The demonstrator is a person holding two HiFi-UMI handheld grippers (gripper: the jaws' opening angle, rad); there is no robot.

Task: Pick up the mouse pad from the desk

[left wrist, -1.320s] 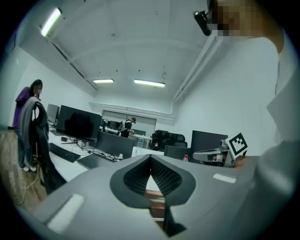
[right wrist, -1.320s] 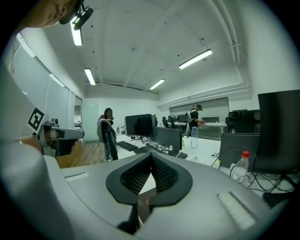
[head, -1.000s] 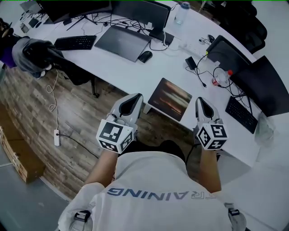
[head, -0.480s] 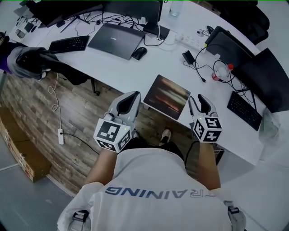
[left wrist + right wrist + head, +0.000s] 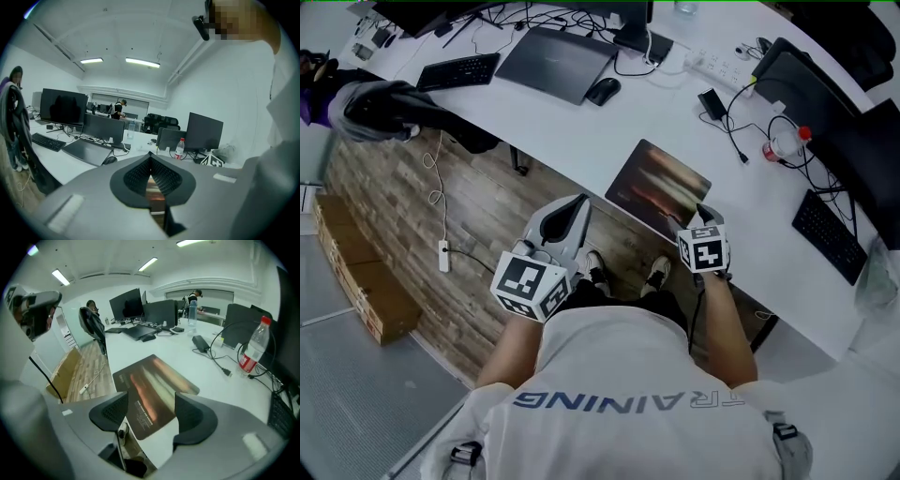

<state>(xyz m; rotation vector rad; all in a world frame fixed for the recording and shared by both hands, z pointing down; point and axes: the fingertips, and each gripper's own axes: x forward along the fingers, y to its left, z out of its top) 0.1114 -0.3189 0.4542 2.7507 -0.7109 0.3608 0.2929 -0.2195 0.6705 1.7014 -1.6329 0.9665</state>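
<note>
The mouse pad (image 5: 658, 186), dark with orange-brown streaks, lies on the white desk (image 5: 581, 141) with its near edge past the desk's front edge. My right gripper (image 5: 701, 221) points steeply down at the pad's near right corner. Its jaws have just been opening. In the right gripper view the pad (image 5: 152, 390) lies between the open right gripper (image 5: 145, 411) jaws, untouched by the pads. My left gripper (image 5: 575, 208) hovers over the floor, left of the pad and in front of the desk, shut and empty. In the left gripper view the left gripper (image 5: 151, 158) shows closed jaws.
On the desk stand a closed laptop (image 5: 555, 62), a mouse (image 5: 605, 90), a keyboard (image 5: 469, 70), a red-capped bottle (image 5: 783, 148), cables, a power strip (image 5: 717, 67) and dark monitors (image 5: 853, 141). A chair with a jacket (image 5: 384, 108) and a cardboard box (image 5: 356, 272) are at the left.
My right gripper has dropped towards the pad's near right corner, tipped downward, and its jaws went from shut to open. The left gripper has sunk slightly.
</note>
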